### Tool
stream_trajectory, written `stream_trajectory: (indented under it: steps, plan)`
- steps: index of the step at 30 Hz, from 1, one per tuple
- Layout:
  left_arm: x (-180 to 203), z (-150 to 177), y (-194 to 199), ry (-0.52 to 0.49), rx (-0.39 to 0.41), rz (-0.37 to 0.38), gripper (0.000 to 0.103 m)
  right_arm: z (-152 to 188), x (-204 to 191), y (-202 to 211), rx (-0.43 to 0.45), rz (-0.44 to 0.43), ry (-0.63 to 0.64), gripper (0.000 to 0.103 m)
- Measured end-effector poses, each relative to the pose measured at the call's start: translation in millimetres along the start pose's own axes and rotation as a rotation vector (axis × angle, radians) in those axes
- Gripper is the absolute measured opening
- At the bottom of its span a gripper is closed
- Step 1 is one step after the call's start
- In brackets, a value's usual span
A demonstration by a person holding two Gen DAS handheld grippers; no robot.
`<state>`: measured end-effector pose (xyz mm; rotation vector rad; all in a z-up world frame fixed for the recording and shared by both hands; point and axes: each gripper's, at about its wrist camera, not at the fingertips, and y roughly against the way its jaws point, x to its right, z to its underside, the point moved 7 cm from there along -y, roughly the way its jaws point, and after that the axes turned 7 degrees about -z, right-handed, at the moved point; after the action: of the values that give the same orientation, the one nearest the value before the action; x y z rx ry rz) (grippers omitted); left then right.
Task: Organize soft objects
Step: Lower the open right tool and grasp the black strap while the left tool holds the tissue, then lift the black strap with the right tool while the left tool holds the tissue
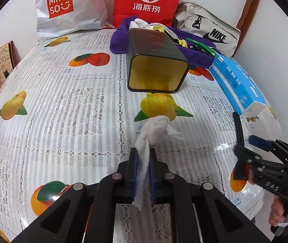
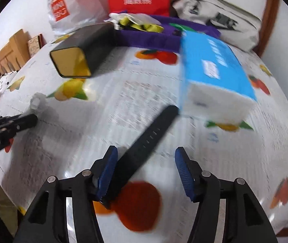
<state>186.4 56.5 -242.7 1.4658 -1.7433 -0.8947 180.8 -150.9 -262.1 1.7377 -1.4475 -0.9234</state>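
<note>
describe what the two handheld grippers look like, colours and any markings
Both are black plastic linkage frames with round silver pivot pins. The left gripper and right gripper each carry ribbed dark blue finger pads. Raised lettering reading DAS shows on the right gripper's side. No cables visible.

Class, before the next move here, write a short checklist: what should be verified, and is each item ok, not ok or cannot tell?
1. Left hand-held gripper shut on the white tissue: ok.
2. Black tin lies on its side, open mouth facing the grippers: ok.
3. Tin inside free of objects: ok.
4. Right hand-held gripper holds the black strap firmly: not ok, pads apart.
5. Strap resting on the table: cannot tell, blurred.
</note>
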Motion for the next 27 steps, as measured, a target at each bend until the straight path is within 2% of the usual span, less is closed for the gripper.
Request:
stream_trajectory:
  steps: [7, 13, 14, 16, 17, 27]
  plan:
    - [0, -1, -1, -0.001, -0.001, -0.011, 0.011, 23, 39, 17, -0.021, -0.002, -0.058, 0.058]
    - [1, -1, -1, -0.001, -0.003, -0.016, 0.011, 13, 28, 10, 0.033, -0.039, 0.017, 0.058]
    - [1, -1, -2, 0.001, -0.003, -0.016, 0.011, 11, 25, 8, 0.043, -0.049, 0.030, 0.055]
    - [1, -1, -2, 0.000, -0.003, -0.017, 0.011, 8, 22, 8, 0.062, -0.054, 0.049, 0.035]
    - [1, -1, -2, -0.003, -0.002, -0.017, 0.011, 8, 21, 8, 0.063, -0.057, 0.045, 0.021]
    - [6, -4, -4, -0.010, -0.005, -0.025, 0.011, 4, 26, 7, 0.042, -0.114, -0.010, 0.023]
